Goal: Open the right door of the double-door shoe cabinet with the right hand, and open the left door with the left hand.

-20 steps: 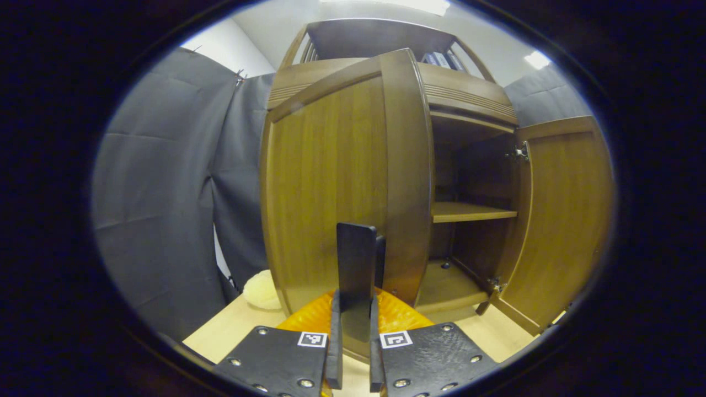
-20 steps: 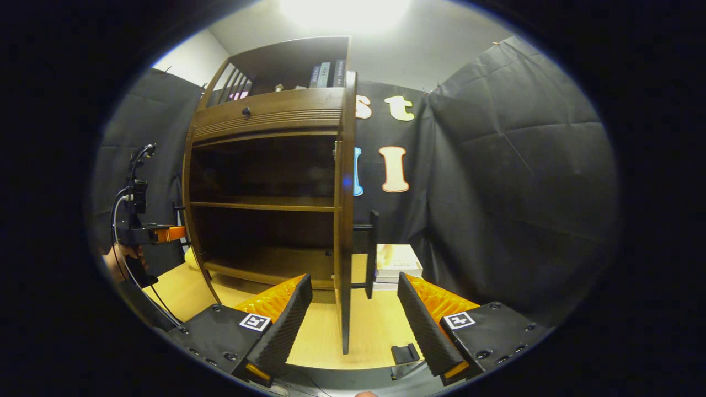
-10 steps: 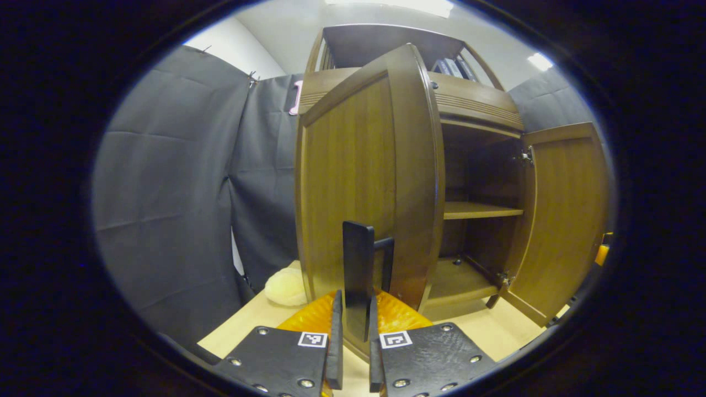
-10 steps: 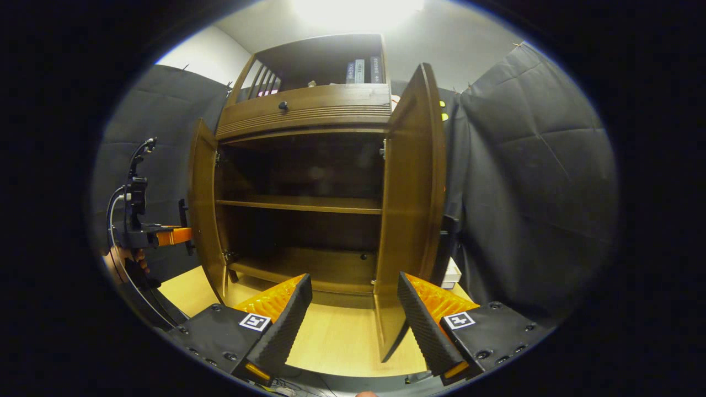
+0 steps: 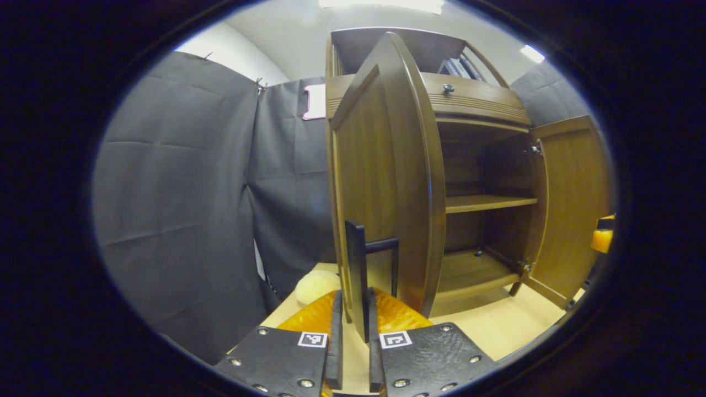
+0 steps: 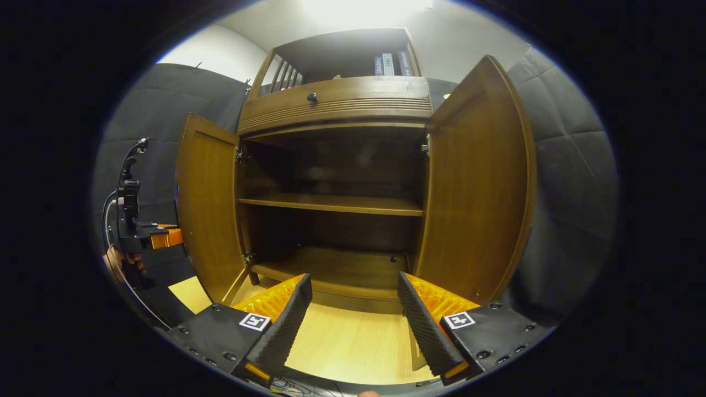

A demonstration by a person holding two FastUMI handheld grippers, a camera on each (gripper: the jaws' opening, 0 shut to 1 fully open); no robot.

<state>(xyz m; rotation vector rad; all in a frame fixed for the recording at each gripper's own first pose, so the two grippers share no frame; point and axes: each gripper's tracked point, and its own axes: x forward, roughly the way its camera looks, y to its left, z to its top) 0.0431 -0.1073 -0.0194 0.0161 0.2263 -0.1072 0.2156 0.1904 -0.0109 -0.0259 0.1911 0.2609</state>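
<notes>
The brown wooden shoe cabinet (image 6: 336,105) stands with both doors swung out. In the left gripper view, the left door (image 5: 380,176) is seen nearly edge-on, and my left gripper (image 5: 354,311) is shut on its black bar handle (image 5: 356,259). The right door (image 5: 571,198) stands open at the far right, with an orange part of the right gripper (image 5: 602,238) beside it. In the right gripper view, my right gripper (image 6: 353,322) is open and holds nothing, facing the cabinet's interior between the left door (image 6: 207,204) and right door (image 6: 477,187). The left gripper (image 6: 140,234) sits behind the left door, held by a hand (image 6: 117,259).
Inside the cabinet a middle shelf (image 6: 336,204) and a bottom board (image 6: 331,267) are bare. Books (image 6: 390,63) stand on the top shelf above a drawer knob (image 6: 312,97). A cream soft thing (image 5: 315,285) lies on the light wooden tabletop (image 6: 353,344) left of the cabinet.
The left door has swung further out with my left gripper on its handle. The right door has swung wide open, and the right gripper view now faces the cabinet's inside.
</notes>
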